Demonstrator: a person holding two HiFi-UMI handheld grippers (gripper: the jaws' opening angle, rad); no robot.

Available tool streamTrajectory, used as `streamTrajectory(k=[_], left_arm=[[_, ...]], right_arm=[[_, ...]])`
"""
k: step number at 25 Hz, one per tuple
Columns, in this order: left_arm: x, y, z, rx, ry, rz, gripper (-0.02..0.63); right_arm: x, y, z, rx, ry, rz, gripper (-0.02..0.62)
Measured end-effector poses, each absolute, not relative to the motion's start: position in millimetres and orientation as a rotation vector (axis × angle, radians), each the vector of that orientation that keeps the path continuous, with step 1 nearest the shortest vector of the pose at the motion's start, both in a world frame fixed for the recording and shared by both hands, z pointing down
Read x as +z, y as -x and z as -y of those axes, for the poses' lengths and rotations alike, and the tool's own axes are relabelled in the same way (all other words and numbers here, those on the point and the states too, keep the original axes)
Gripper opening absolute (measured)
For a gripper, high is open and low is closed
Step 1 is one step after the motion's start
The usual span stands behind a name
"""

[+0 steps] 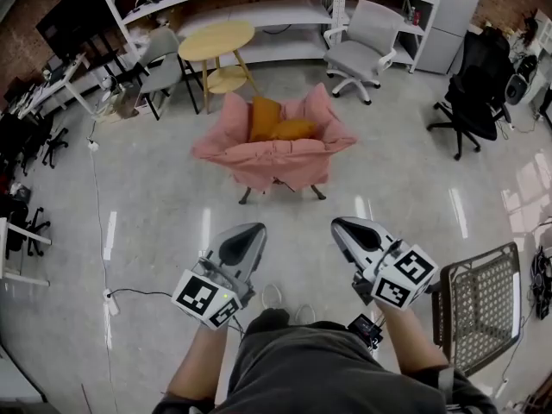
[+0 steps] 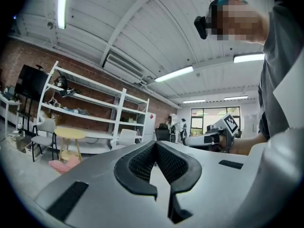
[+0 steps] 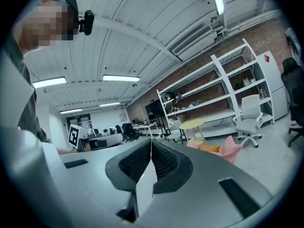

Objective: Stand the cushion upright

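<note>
An orange cushion [image 1: 278, 125] lies slumped on the seat of a pink armchair [image 1: 274, 155], which stands on the floor well ahead of me. In the right gripper view the cushion [image 3: 210, 148] shows as a small orange patch on the chair [image 3: 227, 149]. My left gripper [image 1: 250, 229] and right gripper [image 1: 341, 223] are held level side by side, near my waist and far short of the chair. Both point toward it. Each pair of jaws meets at the tips with nothing between them, on the left gripper [image 2: 156, 143] and on the right gripper [image 3: 151, 140].
A round yellow table [image 1: 217, 40] stands behind the armchair, with a grey chair [image 1: 159, 59] to its left and a white office chair [image 1: 366, 46] to its right. A black office chair [image 1: 470, 93] is at far right. A mesh basket [image 1: 483, 304] stands beside my right arm. A cable [image 1: 97, 197] runs along the floor at left.
</note>
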State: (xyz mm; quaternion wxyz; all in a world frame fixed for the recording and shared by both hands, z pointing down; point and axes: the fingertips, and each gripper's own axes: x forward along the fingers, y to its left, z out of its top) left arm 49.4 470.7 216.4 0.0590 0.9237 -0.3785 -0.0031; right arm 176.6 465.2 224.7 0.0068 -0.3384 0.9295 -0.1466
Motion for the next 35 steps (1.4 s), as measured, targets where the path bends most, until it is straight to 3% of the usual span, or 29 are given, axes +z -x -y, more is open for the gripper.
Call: streamTrajectory(k=[35], left_arm=[[255.1,77.8,-72.6,-0.017,-2.742,1.011,0.011]], right_arm=[[266.3,-48.4,-73.8,-0.6,1.202,-2.878,0.015]])
